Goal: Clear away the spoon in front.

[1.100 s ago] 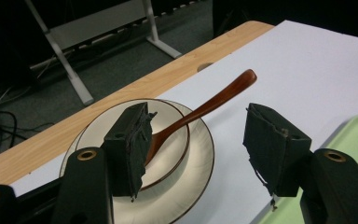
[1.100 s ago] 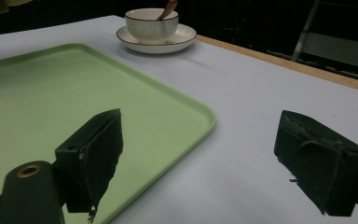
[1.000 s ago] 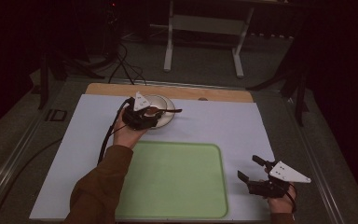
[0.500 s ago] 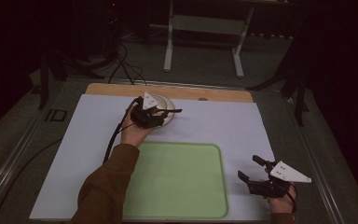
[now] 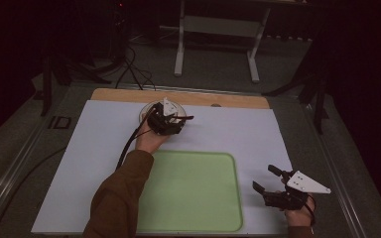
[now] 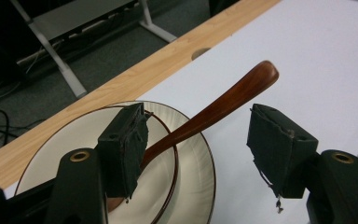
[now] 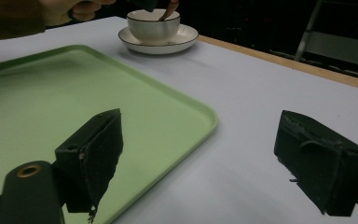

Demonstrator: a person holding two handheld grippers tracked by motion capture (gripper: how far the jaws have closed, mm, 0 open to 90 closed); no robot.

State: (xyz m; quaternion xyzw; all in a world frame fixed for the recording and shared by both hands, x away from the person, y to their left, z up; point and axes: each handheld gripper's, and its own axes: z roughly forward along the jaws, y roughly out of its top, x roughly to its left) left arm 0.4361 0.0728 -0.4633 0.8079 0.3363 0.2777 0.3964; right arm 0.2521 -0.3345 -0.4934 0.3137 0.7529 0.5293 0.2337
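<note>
A white cup [image 7: 152, 25] stands on a white saucer [image 7: 186, 35] at the table's far middle. A brown wooden spoon [image 6: 233, 93] rests in the cup [image 6: 74, 135], its handle sticking out over the saucer [image 6: 193, 172]. My left gripper [image 6: 196, 121] hangs over the cup [image 5: 155, 110], and its jaws have just been opening. They stand wide on either side of the spoon handle without pressing on it. My right gripper [image 5: 264, 177] is open and holds nothing, low over the table at the front right [image 7: 200, 126].
A green tray [image 5: 193, 193] lies bare at the front middle, its right edge [image 7: 205, 116] close to my right gripper. A white mat [image 5: 238, 134] covers the table, with a wooden strip [image 5: 228, 99] along the far edge. Table legs and cables are beyond.
My left hand has shifted a little to the right and lower over the cup. The right gripper has stayed where it was.
</note>
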